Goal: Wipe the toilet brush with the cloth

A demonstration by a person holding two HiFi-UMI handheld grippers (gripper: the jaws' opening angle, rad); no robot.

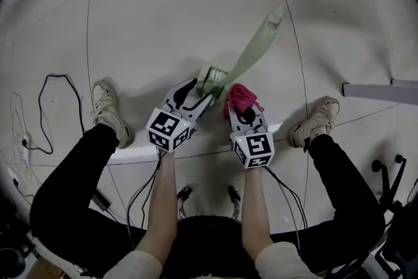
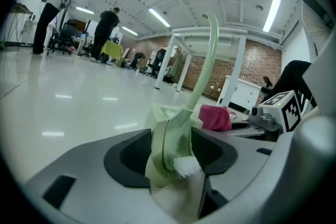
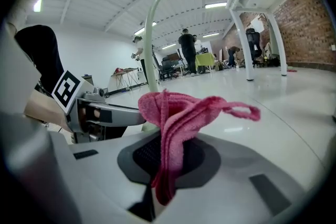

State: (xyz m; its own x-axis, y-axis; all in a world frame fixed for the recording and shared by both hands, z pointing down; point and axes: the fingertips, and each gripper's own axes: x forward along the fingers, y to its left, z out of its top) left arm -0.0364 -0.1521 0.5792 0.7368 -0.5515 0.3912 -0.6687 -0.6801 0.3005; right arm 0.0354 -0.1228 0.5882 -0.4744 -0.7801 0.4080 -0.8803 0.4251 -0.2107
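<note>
Toilet brush (image 1: pixel 251 49), pale green smooth plastic with curved handle, sat mid-frame, its white-bristled end clamped in the left claw (image 1: pixel 204 91); right claw (image 1: pixel 244 109) pinched a fuzzy pink cloth (image 1: pixel 238 95) just beside it, over glossy floor (image 1: pixel 163 23).

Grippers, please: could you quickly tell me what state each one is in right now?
Left gripper: shut on the toilet brush.
Right gripper: shut on the pink cloth.

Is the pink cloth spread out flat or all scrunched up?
Scrunched up. The cloth is bunched into folds with a loop sticking out, pinched in the right gripper.
</note>
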